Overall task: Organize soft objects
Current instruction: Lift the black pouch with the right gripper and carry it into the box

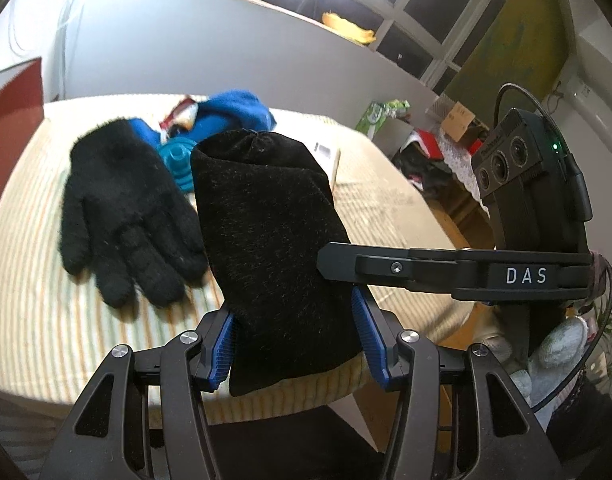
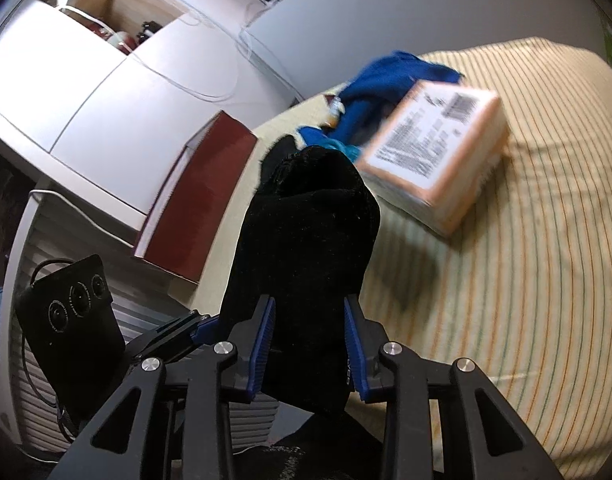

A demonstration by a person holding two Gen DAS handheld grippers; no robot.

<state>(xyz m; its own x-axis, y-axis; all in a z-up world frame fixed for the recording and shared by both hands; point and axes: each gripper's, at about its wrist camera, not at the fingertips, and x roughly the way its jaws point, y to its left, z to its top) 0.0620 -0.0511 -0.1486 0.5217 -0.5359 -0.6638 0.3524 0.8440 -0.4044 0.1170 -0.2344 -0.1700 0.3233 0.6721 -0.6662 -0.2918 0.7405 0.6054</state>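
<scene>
The left gripper [image 1: 292, 340] has its blue pads [image 1: 222, 356] against the sides of a black sock [image 1: 266, 240], clamping its lower end; the sock rises toward 12 o'clock, lifted off the striped bed [image 1: 66, 320], its bunched far end uppermost. At 3 o'clock in the left view the right gripper [image 1: 338, 268] comes in sideways, its dark finger lying against the same sock. In the right view, that gripper's pads [image 2: 264, 344] are pressed on the sock [image 2: 306, 248] too, so both grippers grip one sock, which stands up between the jaws. On the bed at 10 o'clock of the sock in the left view lies a black glove [image 1: 126, 208], flat, fingers toward the camera. Beyond it, toward 12, sits a blue cloth heap [image 1: 234, 114] with a teal ribbed item [image 1: 178, 160] just in front. In the right view a labelled packet [image 2: 434, 148] rests on the bed at 1 o'clock, near the blue heap. A red box [image 2: 202, 200] stands at the bed's edge at 10 o'clock.
</scene>
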